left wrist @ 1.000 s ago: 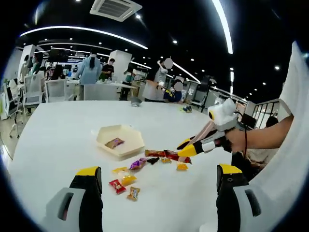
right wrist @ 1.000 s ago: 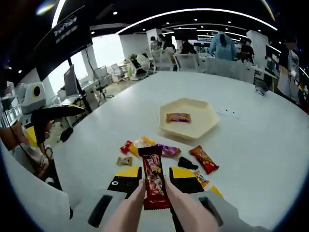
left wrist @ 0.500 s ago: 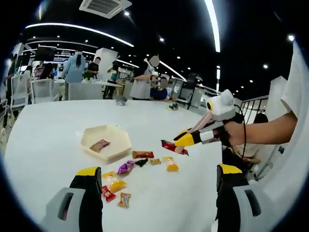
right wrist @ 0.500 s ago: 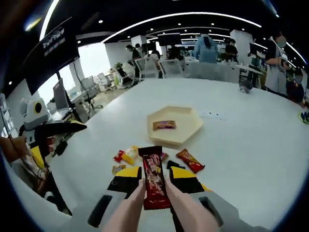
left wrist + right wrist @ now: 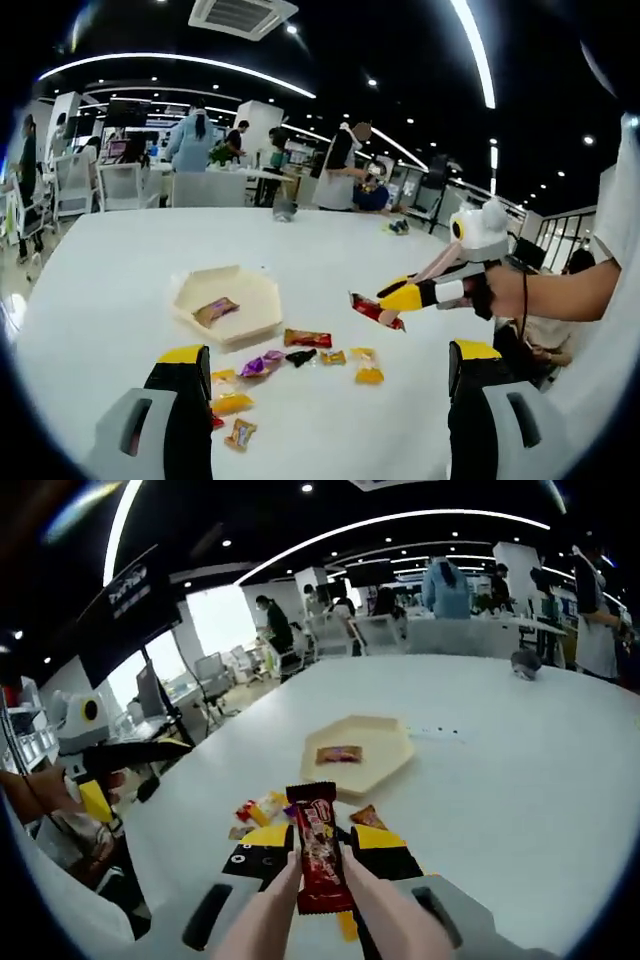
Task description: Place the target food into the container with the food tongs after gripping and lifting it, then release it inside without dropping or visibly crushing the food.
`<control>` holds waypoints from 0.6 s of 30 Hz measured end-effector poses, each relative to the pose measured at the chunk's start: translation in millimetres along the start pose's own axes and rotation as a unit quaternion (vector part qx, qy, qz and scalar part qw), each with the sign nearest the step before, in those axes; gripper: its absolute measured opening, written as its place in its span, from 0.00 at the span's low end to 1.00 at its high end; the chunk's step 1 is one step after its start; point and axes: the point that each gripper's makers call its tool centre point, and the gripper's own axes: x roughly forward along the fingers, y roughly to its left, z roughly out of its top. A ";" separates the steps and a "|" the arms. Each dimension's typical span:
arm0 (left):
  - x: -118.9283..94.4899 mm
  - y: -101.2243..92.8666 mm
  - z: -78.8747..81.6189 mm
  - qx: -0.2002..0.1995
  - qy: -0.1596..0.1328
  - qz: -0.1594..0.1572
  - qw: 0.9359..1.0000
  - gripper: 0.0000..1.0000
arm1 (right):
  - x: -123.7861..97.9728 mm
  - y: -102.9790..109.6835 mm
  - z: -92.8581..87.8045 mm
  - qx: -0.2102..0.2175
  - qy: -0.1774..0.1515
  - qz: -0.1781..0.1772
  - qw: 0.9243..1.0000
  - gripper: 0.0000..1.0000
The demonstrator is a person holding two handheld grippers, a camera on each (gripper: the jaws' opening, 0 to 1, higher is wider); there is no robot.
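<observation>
Lifted higher since before, my right gripper (image 5: 320,852) has its jaws clamped on the red snack bar (image 5: 317,845). Its glossy wrapper looks flat, uncrushed. Left gripper (image 5: 325,372) jaws stand apart over the surface (image 5: 120,260).

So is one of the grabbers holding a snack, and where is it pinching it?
Yes. The right gripper holds a red snack bar, pinched around its middle and lower part. The left gripper is open, holding nothing.

A: Left gripper (image 5: 328,372) build? 
B: Grey housings, black jaws, yellow caps at the tips.
A: Right gripper (image 5: 322,846)? 
B: Pinkish tongs (image 5: 325,905) between black, yellow-tipped jaws; white camera box behind the tongs, black cable trailing, person's white sleeve (image 5: 622,300) further back.
</observation>
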 end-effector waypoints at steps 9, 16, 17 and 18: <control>-1.9 -8.0 -10.7 0.001 0.011 -0.007 1.000 0.99 | 3.6 5.0 6.8 -0.017 -0.004 0.012 1.000 0.21; -4.4 -9.0 -10.5 -0.001 0.013 -0.007 1.000 0.99 | 8.6 6.8 5.4 -0.025 0.003 0.017 1.000 0.21; -5.1 -9.3 -9.9 -0.001 0.012 -0.007 1.000 0.99 | 9.0 7.8 5.6 -0.025 0.003 0.019 0.999 0.21; -5.8 -9.0 -8.8 0.000 0.008 -0.006 1.000 0.99 | 10.1 9.5 5.5 -0.029 0.002 0.024 0.999 0.21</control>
